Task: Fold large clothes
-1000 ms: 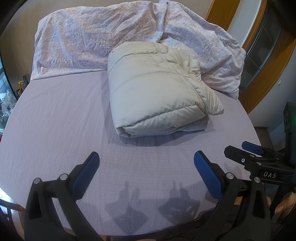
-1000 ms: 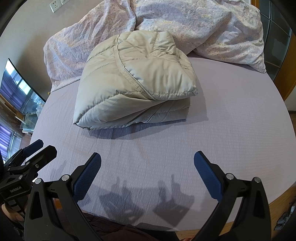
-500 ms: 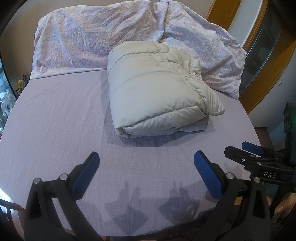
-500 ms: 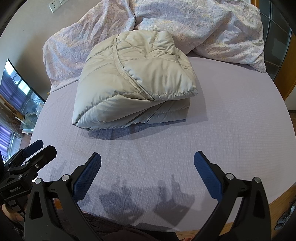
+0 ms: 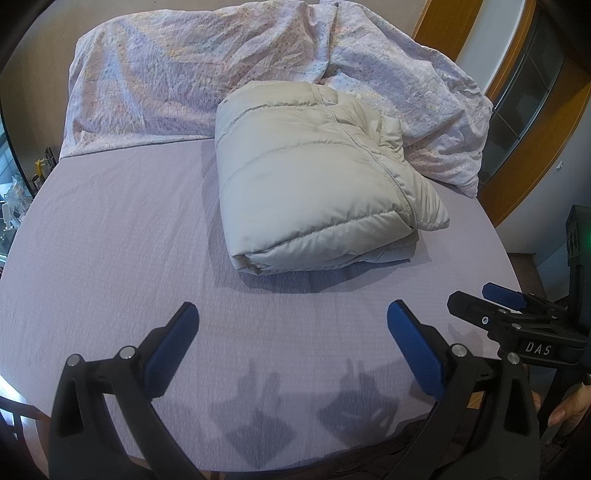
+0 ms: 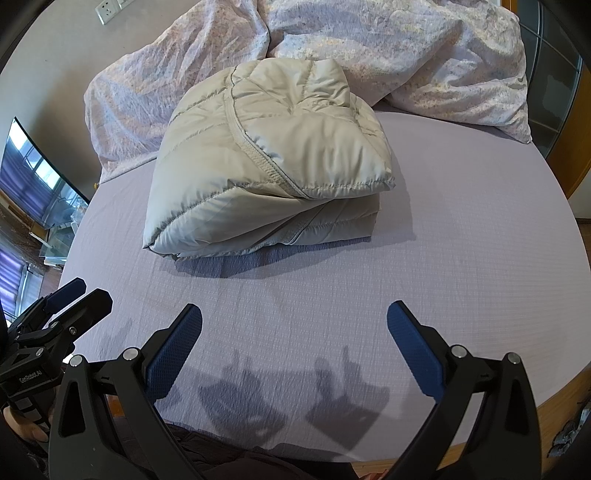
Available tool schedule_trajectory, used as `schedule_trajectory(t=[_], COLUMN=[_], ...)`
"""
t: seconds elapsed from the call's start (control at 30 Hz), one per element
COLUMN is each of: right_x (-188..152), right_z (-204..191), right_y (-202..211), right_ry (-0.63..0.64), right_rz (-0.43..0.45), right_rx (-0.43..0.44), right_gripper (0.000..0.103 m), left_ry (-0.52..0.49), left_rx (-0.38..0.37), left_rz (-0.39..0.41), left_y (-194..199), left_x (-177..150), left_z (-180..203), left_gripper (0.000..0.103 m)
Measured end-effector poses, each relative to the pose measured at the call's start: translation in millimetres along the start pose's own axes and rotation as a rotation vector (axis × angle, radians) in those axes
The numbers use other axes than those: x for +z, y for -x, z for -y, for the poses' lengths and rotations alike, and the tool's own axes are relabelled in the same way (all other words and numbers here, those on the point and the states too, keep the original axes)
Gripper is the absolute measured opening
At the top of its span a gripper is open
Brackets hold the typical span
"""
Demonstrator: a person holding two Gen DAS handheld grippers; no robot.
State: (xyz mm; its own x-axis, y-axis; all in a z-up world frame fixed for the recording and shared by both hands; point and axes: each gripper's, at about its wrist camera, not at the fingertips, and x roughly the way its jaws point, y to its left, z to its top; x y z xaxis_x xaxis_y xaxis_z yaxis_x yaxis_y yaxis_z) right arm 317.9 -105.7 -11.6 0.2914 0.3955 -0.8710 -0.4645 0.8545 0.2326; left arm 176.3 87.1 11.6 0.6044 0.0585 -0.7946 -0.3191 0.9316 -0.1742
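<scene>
One folded beige quilted puffer jacket (image 5: 314,192) on the bed, one crumpled floral lilac duvet (image 5: 207,74) behind, two black blue-padded grippers (image 5: 291,343) (image 6: 293,343).

"DAS": white letters on a small black plate – on the body of the right gripper (image 5: 517,325), at about 4 o'clock in the left wrist view.
"GenROBOT.AI": small white lettering, partly hard to make out – along the black side of the left gripper (image 6: 55,314), at about 8 o'clock in the right wrist view.
Puffer jacket (image 5: 317,177): no readable tag or brand.
Bed sheet (image 6: 461,258): no print or label.
Floral duvet (image 5: 192,70): pattern only, no lettering.
Wall socket (image 6: 109,8), at about 11 o'clock in the right wrist view: no legible marking.
</scene>
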Motion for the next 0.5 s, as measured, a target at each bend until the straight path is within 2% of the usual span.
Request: schedule_trajectory(t=[0.5], right_x=[0.3], right_z=[0.2], right_y=[0.3], right_ry=[0.003], right_rz=[-0.001], right_rx=[0.001], right_gripper=[0.102], left_ry=[0.001], left_rx=[0.0], left_rz=[-0.002], left_y=[-1.2], left_x=[0.2], left_z=[-0.3], left_gripper=[0.101])
